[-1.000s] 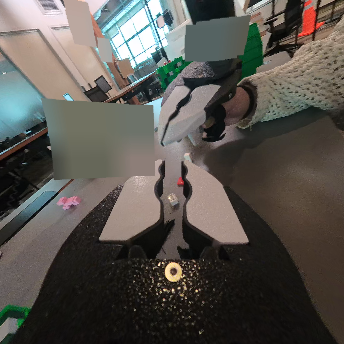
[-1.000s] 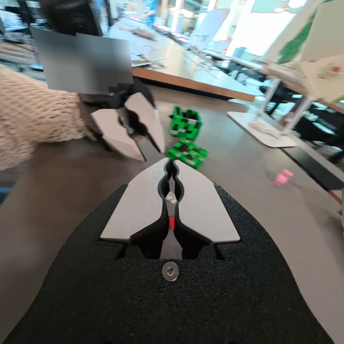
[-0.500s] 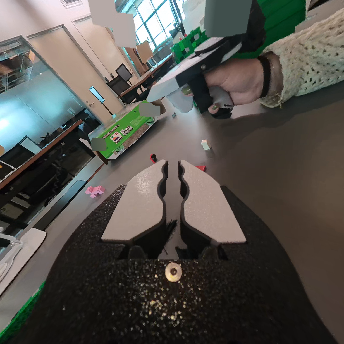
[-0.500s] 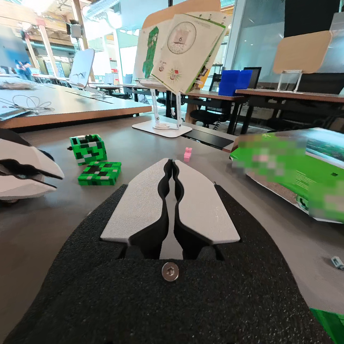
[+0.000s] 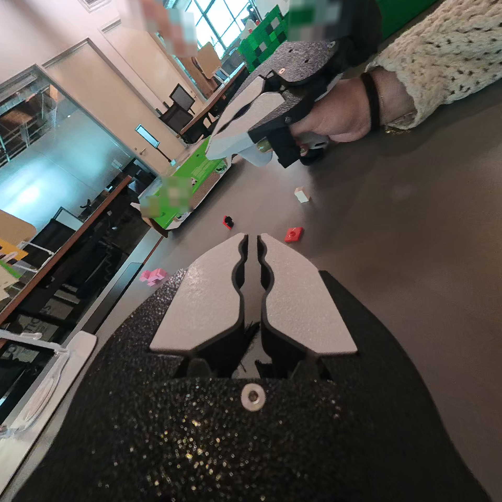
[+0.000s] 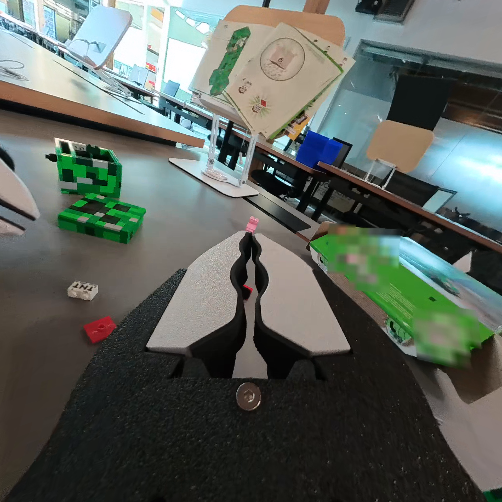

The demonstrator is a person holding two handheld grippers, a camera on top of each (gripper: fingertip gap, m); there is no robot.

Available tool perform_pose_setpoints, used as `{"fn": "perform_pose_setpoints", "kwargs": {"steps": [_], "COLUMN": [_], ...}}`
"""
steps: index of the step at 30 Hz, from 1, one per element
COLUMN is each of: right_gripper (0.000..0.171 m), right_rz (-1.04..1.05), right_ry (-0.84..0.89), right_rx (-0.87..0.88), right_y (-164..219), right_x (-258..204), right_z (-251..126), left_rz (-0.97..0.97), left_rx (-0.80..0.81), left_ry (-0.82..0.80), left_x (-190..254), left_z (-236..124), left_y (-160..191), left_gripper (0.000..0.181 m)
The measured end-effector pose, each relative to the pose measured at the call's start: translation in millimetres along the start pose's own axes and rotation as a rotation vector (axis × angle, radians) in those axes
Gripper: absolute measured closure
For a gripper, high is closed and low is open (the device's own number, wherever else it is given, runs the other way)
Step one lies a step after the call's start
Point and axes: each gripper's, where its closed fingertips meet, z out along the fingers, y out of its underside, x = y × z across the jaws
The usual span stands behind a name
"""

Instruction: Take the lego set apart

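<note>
Loose lego pieces lie on the dark table: a white printed brick, a red flat tile and a small red-and-black piece. An open green block-built box stands at the far left, with a flat green panel lying in front of it. A pink pig figure stands just beyond my right gripper, which is shut and empty. My left gripper holds nothing, and a narrow gap shows between its fingers. It points at the red tile and the white brick. The right gripper hovers above the table, held by a hand.
A green cardboard set box lies to the right of my right gripper. An instruction booklet sits on a white stand at the table's far edge. The table edge runs beside the pink pig. Other desks and chairs stand beyond. My hands' fingertips stand some 12 cm from each other. The white printed brick is about 6 cm from my left fingertips and 15 cm from my right.
My right gripper has swung away from the left gripper toward the pink pig and the cardboard box. My left gripper's fingers have drawn closer together and its view has tilted.
</note>
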Motion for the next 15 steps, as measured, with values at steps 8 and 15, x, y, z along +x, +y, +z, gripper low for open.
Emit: {"fn": "perform_pose_setpoints", "kwargs": {"steps": [8,15], "right_gripper": [0.171,0.171], "right_rz": [0.073,0.207], "right_ry": [0.084,0.118], "right_rx": [0.044,0.108], "right_y": [-3.3,-5.4], "right_x": [21.3,39.5], "right_z": [-10.0,-21.8], "left_rz": [-0.186,-0.311], "left_rx": [-0.147,-0.483], "left_ry": [-0.019,0.183], "left_x": [-38.7,-45.4], "left_z": [40.6,143.7], "left_y": [-7.9,43.0], "left_gripper": [0.159,0.138]}}
